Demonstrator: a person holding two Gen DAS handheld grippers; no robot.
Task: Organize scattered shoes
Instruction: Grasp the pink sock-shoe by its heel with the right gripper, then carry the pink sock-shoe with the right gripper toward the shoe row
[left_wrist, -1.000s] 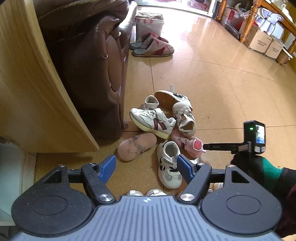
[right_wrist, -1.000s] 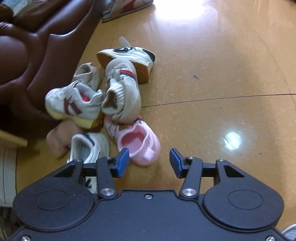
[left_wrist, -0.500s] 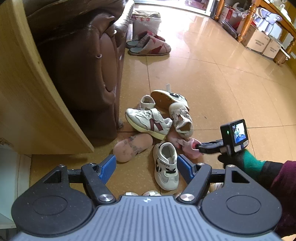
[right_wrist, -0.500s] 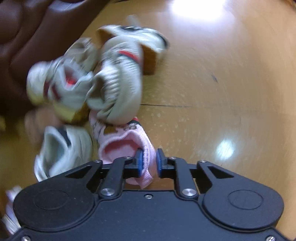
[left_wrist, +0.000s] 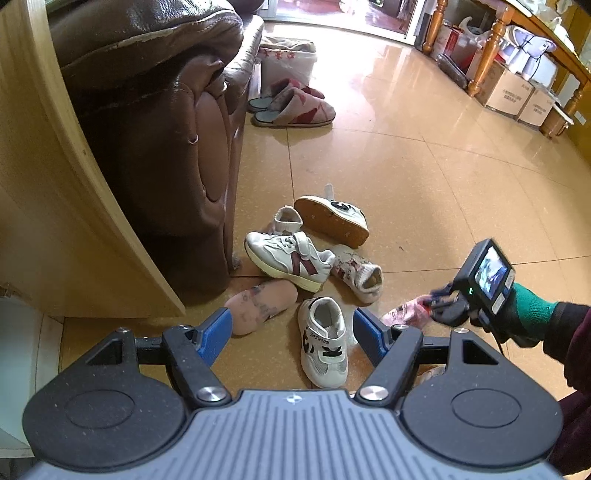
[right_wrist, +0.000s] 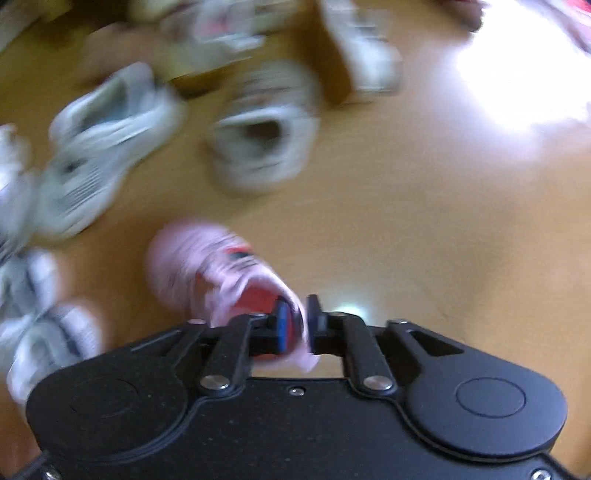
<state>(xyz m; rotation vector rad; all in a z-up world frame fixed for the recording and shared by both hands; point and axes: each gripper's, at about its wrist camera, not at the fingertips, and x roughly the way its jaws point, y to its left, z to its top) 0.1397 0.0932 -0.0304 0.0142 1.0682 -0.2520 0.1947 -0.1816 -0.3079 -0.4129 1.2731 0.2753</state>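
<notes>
Shoes, children's, loose on the floor (left_wrist: 424, 177) beside the brown sofa (left_wrist: 166, 122):

- Pink shoe (right_wrist: 207, 266): pinched at its collar by the right tool (right_wrist: 297, 321), whose fingers stand narrow on the fabric. It hangs clear of the heap, to the right of it (the right wrist view is blurred, so finer detail is lost).
- White shoe with dark strap (left_wrist: 325, 343): upright, nearest the left tool, toe toward the camera.
- Pink sole-up shoe (left_wrist: 260, 308): overturned, just left of the white shoe.
- White sneaker with maroon letter (left_wrist: 291, 260): upright, leaning over the overturned one.
- Flowered shoe (left_wrist: 356, 271): on its side, touching the sneaker's toe.
- Tan-soled shoe (left_wrist: 332, 219): tipped on its edge, sole showing, at the far end of the heap.
- Small white high shoe (left_wrist: 286, 219): behind the sneaker, partly hidden.
- Slippers (left_wrist: 291, 109): paired side by side farther along the sofa.

Left tool (left_wrist: 291, 332): fingers wide apart, holding nothing, hovering over the near end of the heap.

Progress, as judged: one shoe is in hand and away from the pile; six remain jumbled, none visibly matched or lined up. Where sorted shoes are to go is not visible.
</notes>
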